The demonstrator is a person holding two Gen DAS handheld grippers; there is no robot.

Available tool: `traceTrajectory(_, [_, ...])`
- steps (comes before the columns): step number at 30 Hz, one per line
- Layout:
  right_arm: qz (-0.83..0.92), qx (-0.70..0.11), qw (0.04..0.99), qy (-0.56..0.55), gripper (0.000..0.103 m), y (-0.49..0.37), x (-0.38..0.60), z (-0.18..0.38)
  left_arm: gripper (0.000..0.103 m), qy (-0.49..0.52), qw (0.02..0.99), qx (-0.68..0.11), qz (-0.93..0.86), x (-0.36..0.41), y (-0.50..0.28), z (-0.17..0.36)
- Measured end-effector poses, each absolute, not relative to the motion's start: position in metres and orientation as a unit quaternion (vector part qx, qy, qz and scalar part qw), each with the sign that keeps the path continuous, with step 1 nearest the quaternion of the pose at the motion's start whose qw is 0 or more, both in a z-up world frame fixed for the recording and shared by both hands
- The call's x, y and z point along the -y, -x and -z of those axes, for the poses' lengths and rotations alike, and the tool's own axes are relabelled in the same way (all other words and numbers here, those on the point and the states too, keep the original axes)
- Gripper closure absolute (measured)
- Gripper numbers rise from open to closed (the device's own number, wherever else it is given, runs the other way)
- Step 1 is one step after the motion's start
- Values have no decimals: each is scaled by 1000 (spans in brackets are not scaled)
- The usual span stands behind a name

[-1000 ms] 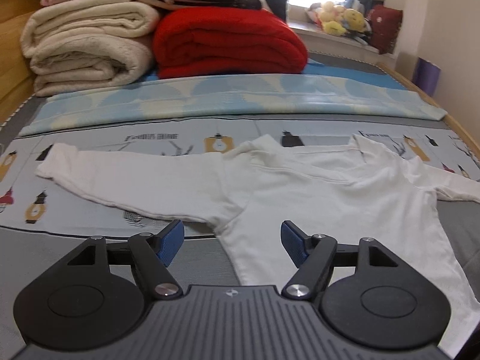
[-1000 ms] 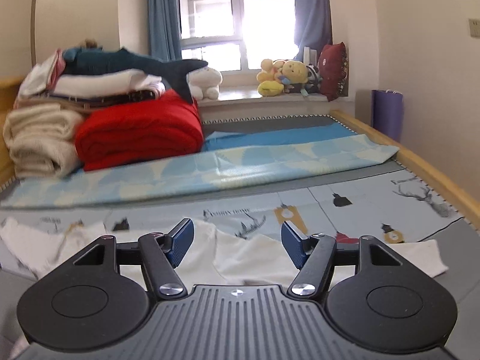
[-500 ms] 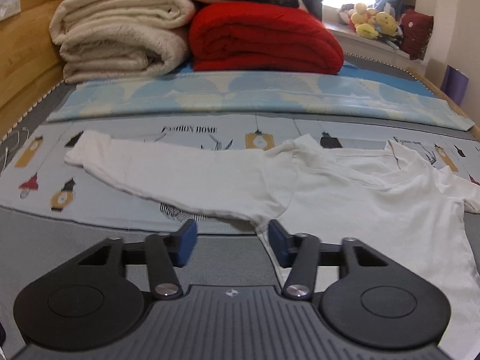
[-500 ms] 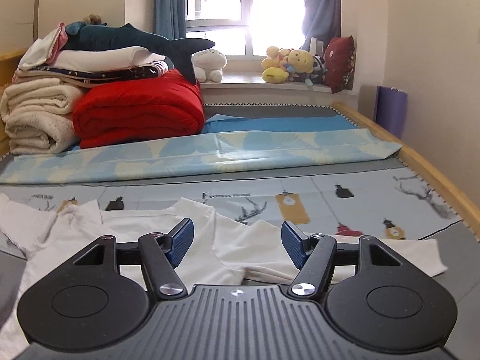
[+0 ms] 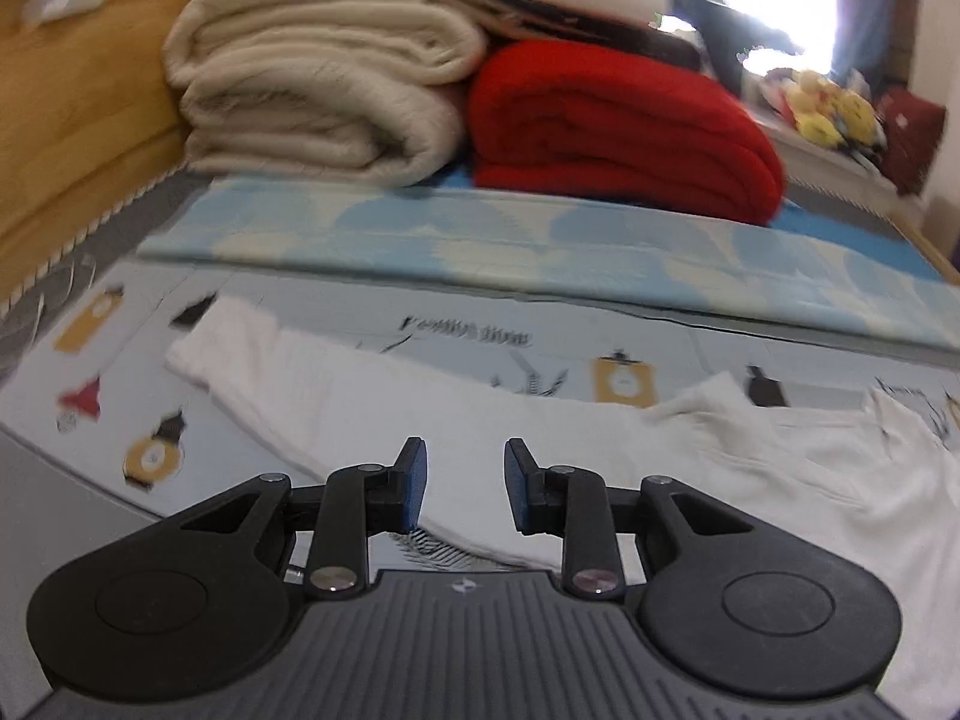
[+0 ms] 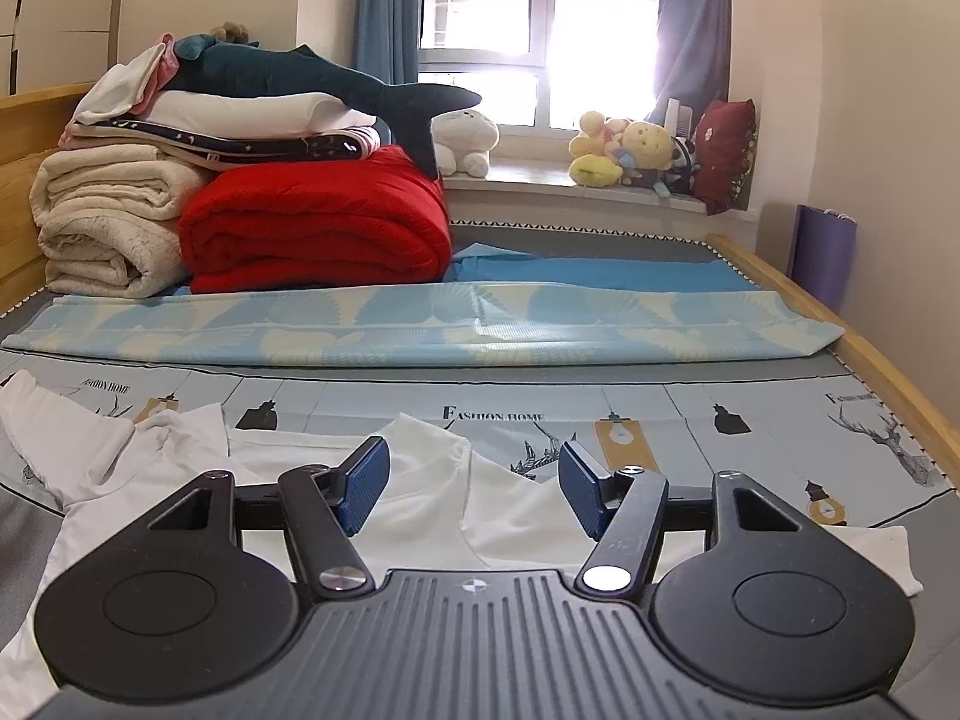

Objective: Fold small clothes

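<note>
A small white long-sleeved shirt (image 5: 750,468) lies spread flat on the printed mat (image 5: 96,360), collar toward the far side. Its left sleeve (image 5: 336,396) stretches to the left. My left gripper (image 5: 461,483) is open with a narrowed gap, just above the lower edge of that sleeve, holding nothing. In the right wrist view the shirt (image 6: 420,480) lies under my right gripper (image 6: 474,486), which is wide open and empty above the collar and right shoulder. The right sleeve end (image 6: 882,552) lies at the lower right.
A folded red blanket (image 6: 318,222) and cream blankets (image 6: 108,222) are stacked at the far left, with a plush shark (image 6: 312,78) on top. A folded blue sheet (image 6: 420,330) crosses the bed behind the shirt. A wooden bed rail (image 6: 870,360) runs along the right.
My left gripper has moved left along the shirt to the left sleeve and its jaws have narrowed. My right gripper has moved forward and lower over the collar, still wide open.
</note>
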State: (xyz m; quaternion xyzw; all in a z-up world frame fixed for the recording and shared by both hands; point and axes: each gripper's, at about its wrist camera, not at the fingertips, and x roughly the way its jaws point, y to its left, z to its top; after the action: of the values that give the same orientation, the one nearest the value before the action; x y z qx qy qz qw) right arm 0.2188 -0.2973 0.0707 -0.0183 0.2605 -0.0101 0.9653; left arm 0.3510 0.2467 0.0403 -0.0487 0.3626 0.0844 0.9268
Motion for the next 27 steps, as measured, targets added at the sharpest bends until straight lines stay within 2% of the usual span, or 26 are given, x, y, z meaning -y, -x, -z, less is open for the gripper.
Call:
traceTrajectory(4, [9,-262,965,23,45,-221,298,-69,73,93,916,-376,-105,-288,-367,-12])
traceTrajectory(6, [4,-262,965,27,48,-222,298,-68,92,129,912,-372,-117,-313,-372,-1])
traceTrajectory(7, [2,-261,965,29,49,-223,298,-68,94,145,909,-371,-121,-324,-375,4])
traceTrajectory(15, [-2,-280,959,42,49,-236,300,-59,94,200,904,-334,-176,-387,-399,34])
traceTrajectory(18, [-1,-290,956,53,49,-240,301,-53,90,246,896,-309,-203,-413,-407,43])
traceTrajectory(22, [5,-307,949,73,49,-246,304,-44,90,323,871,-276,-248,-454,-407,61])
traceTrajectory(24, [9,-315,946,80,49,-249,305,-40,79,371,853,-261,-257,-473,-401,71])
traceTrajectory(27, [16,-320,944,83,49,-252,308,-37,74,423,840,-237,-244,-492,-398,80])
